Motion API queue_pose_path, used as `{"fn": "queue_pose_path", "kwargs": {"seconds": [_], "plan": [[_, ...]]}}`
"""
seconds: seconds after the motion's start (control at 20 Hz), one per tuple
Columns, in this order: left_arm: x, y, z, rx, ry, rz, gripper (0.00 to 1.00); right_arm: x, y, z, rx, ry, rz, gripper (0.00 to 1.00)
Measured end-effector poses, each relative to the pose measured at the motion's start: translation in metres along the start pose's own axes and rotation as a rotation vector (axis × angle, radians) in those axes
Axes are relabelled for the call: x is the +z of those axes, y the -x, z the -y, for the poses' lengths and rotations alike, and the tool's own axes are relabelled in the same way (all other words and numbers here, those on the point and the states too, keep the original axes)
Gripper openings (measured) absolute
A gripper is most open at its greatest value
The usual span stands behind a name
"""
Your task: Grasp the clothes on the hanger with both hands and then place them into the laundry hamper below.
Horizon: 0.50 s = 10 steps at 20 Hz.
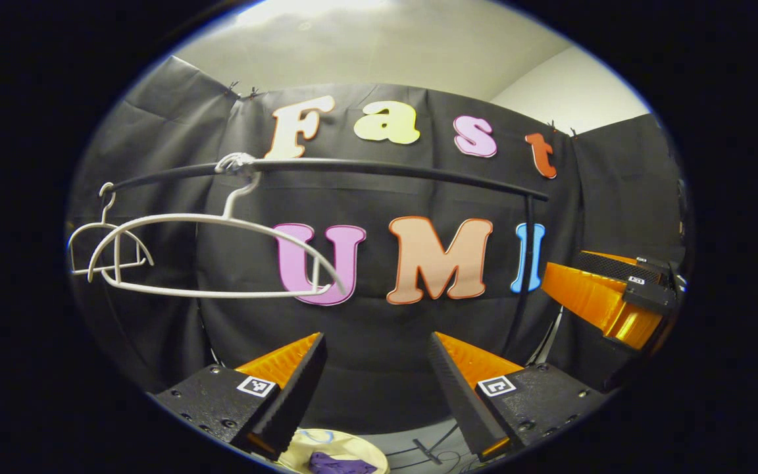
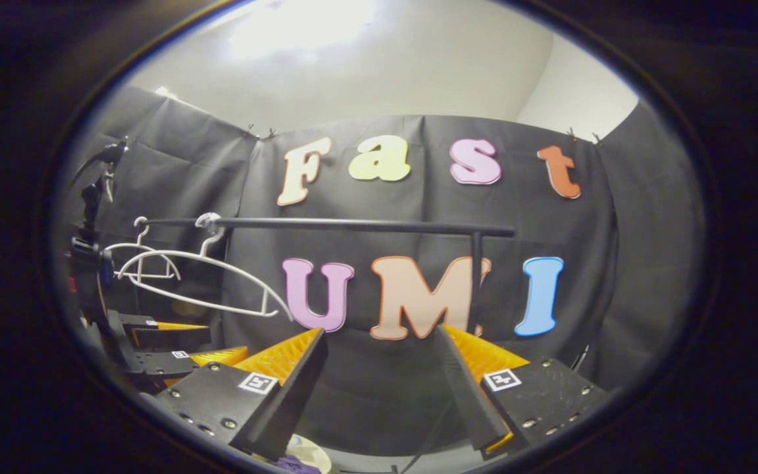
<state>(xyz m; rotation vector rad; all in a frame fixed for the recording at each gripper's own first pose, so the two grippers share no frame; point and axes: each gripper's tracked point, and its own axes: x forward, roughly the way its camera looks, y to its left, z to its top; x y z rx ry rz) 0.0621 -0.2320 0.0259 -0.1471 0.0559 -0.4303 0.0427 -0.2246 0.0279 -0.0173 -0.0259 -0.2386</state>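
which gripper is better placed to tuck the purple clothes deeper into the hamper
Probably left. In the left gripper view the purple clothes lie in the hamper just below the open left gripper. In the right gripper view the hamper is a smaller sliver, off-centre under the right gripper.

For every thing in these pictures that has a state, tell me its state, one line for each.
Left tool: open, holding nothing.
Right tool: open, holding nothing.
Large hanger: bare, hooked on the rail, tilted.
Small hanger: bare, hooked on the rail.
Rail: carries both hangers near its left end.
Hamper: below, with purple clothes inside.
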Motion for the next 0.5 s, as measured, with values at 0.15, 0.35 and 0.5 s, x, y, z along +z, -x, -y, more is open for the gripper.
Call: {"fn": "queue_pose_path", "kwargs": {"seconds": [0.15,0.35,0.5], "plan": [[0.014,-0.002,0.042,-0.025,-0.014,0.030,0.92,0.011,0.012,0.044,-0.037,0.017,0.019,0.96],[0.027,-0.007,0.099,-0.055,-0.023,0.079,0.93,0.018,0.027,0.096,-0.071,0.018,0.029,0.97],[0.021,-0.014,0.142,-0.084,-0.017,0.089,0.93,0.012,0.034,0.127,-0.091,0.031,0.036,0.98]]}}
